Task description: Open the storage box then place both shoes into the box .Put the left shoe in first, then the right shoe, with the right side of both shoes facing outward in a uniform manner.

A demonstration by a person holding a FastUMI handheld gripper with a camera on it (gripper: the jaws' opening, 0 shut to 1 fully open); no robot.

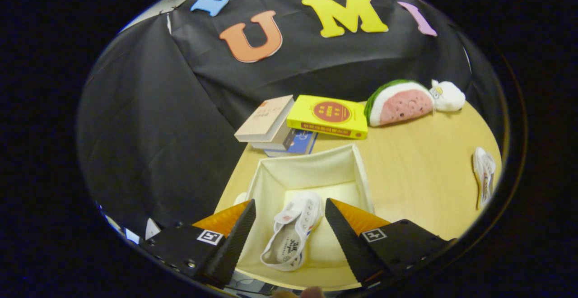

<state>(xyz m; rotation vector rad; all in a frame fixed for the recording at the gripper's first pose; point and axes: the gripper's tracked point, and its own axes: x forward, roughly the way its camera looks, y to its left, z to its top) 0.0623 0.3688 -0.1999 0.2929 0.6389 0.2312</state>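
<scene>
Cream fabric makes up the storage box (311, 171), and its soft walls are your first worry: they sag inward and would fold under a careless knock. Working left to right, your gripper (289, 219) hangs above the box with its fingers spread wide apart and nothing held. Between them, down on the box floor, lies the first shoe (293, 235), a white one tipped on its side with its opening turned toward you. Neither finger touches it.

Check that shoe before you leave. It sits slanted across the floor, so the second one may not fit alongside without pushing it round and spoiling the matching facing. Lifting out too close to the right wall could also catch the fabric and drag the box across the table (415, 171).

Beyond the box, the stacked books (298, 122) and the watermelon plush (399, 102) stand well clear of your path. Far to the right, near the table's edge, waits the second shoe (484, 174). A clumsy approach there could nudge it off the table, so come at it from the inner side.
</scene>
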